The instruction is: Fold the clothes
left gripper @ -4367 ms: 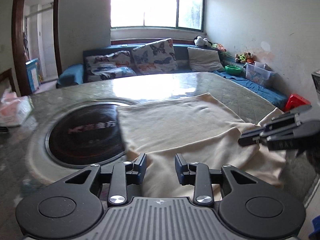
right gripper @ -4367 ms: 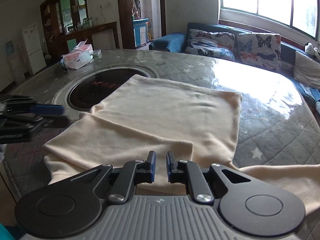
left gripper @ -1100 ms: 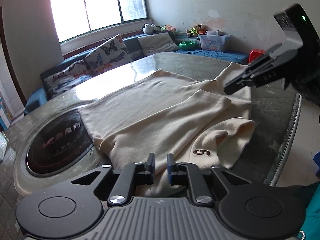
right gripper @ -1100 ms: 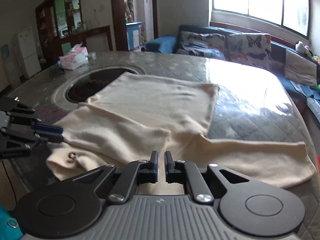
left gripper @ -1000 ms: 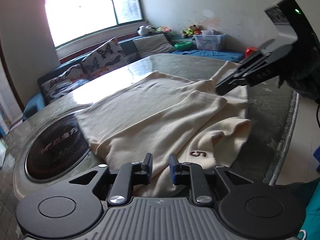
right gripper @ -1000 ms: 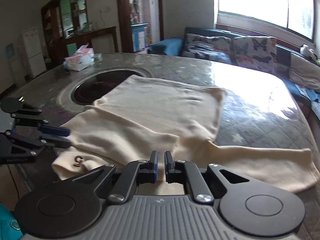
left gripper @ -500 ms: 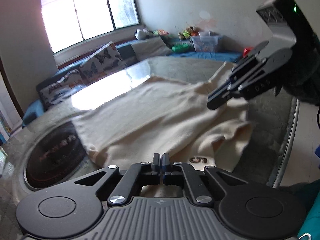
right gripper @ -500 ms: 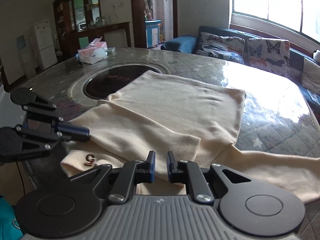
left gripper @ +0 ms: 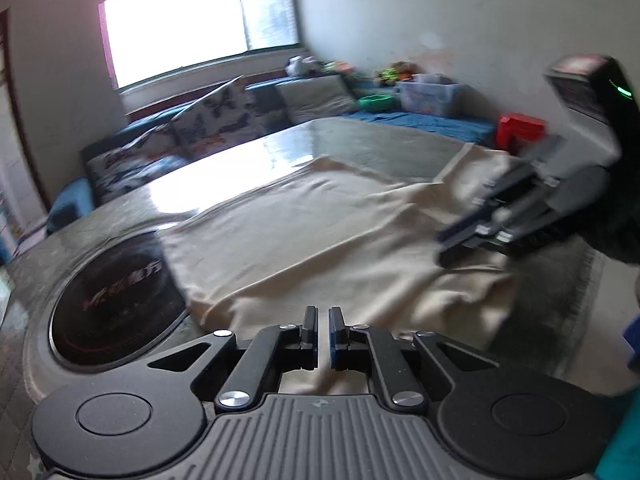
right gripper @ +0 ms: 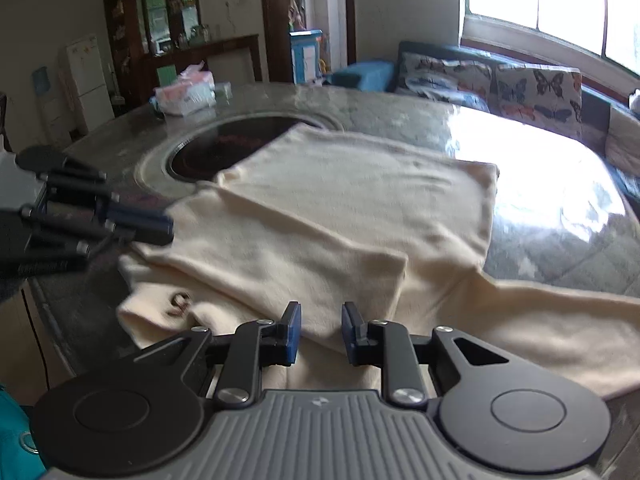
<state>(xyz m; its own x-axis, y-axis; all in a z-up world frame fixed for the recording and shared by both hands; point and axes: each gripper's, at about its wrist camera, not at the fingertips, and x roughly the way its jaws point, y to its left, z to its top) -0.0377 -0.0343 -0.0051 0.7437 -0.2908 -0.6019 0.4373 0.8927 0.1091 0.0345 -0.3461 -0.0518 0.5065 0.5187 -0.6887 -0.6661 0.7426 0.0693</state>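
Right wrist: one cream garment (right gripper: 360, 208), two tools (right gripper: 318, 330), one table (right gripper: 560, 248).

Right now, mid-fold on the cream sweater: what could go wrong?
1. The near hem of the sweater sits at the table edge; a tug could drag it off.
2. The unfolded sleeve trails toward the rim and may slide.
3. The left gripper looks nearly closed with no clear fold of cloth between its jaws, while the right gripper is open: an uneven lift is possible.
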